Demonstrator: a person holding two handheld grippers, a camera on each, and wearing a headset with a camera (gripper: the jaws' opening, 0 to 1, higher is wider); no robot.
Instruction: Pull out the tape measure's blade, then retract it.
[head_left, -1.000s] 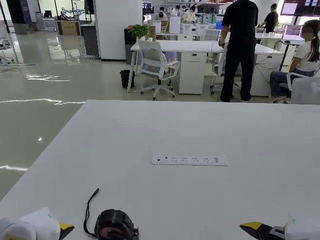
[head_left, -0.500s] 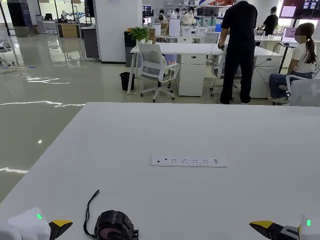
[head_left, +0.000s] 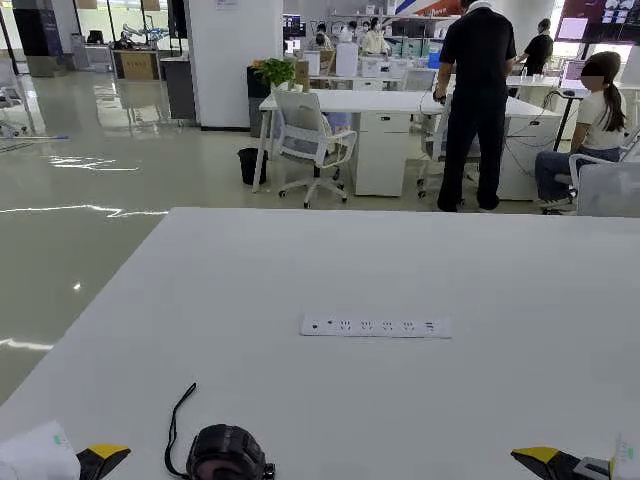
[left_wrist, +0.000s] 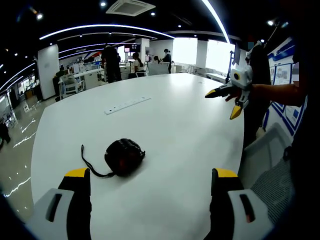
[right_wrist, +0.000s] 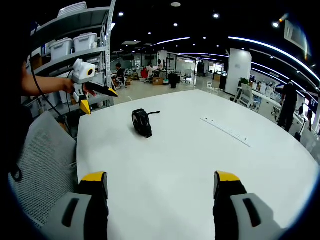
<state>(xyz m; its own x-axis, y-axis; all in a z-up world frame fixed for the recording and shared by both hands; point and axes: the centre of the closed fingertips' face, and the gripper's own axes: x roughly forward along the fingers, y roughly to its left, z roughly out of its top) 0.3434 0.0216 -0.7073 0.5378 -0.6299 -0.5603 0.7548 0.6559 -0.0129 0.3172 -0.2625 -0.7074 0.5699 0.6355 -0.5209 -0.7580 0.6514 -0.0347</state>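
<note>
The left gripper (left_wrist: 151, 173) and right gripper (right_wrist: 162, 176) stood wide open, empty; the gripper views showed the tape measure (left_wrist: 124, 156) whole on the counter (left_wrist: 180, 120).

Black tape measure (left_wrist: 124, 156) on white table (head_left: 300, 260); left gripper (left_wrist: 151, 172) and right gripper (right_wrist: 160, 175) white (jaws yellow-tipped black)

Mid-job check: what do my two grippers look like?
The left gripper and right gripper match: white plastic bodies, two black jaws each tipped in yellow, with a dark slot on each white jaw mount.
</note>
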